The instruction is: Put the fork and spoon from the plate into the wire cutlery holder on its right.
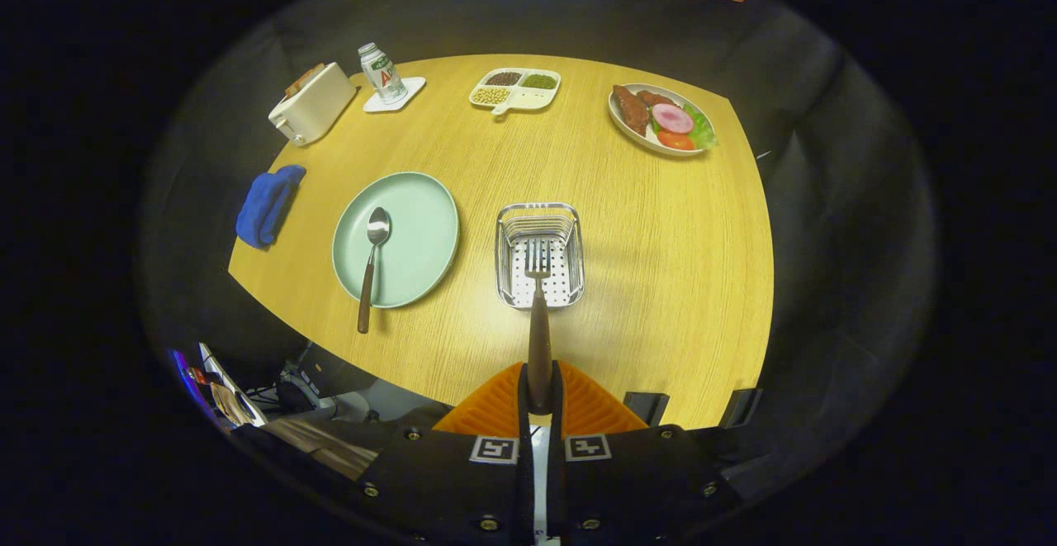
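The hand-held gripper (540, 393) is seen raised above the round light-wood desk (661, 282), its fingers pressed together on the brown wooden handle of a steel fork (538, 315). The fork is held pointing forward, its tines seen over the rectangular chrome wire cutlery holder with a perforated base (539, 255) — whether they touch the holder cannot be told.

Left of the holder, a round pale-green plate (413, 240) is placed. On it lies a steel spoon with a brown wooden handle (371, 265), bowl on the plate's left part, handle end reaching past the near rim onto the desk.

Other items recorded (all well beyond the fingers):
- cream toaster (312, 103), far left
- small bottle (381, 73) upright on a white coaster (396, 96), just beside the toaster
- white divided dish of beans (515, 88), far centre
- white plate of meat and vegetables (661, 119), far right
- folded blue cloth (267, 203) — at the desk's left edge
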A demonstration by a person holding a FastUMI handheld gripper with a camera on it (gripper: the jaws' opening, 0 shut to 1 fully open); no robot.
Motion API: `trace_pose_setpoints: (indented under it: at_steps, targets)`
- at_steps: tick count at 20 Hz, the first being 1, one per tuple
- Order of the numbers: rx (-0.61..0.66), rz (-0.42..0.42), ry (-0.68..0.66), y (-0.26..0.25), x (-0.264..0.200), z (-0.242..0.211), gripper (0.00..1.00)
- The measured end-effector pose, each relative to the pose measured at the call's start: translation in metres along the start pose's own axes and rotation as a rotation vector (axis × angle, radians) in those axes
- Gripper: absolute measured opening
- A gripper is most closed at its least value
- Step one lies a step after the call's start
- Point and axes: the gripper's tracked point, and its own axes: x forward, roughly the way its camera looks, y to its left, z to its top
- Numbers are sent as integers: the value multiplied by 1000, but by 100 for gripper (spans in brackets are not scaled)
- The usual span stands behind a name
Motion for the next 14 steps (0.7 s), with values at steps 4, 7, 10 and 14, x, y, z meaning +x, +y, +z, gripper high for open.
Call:
trace_pose_setpoints:
  at_steps: [4,7,10,14]
  targets:
    - [-7,-24,35,-3,16,4,6]
    - [-3,-37,54,-5,26,10,6]
    - [15,-29,54,-5,32,17,6]
    - [39,-27,34,-8,27,25,13]
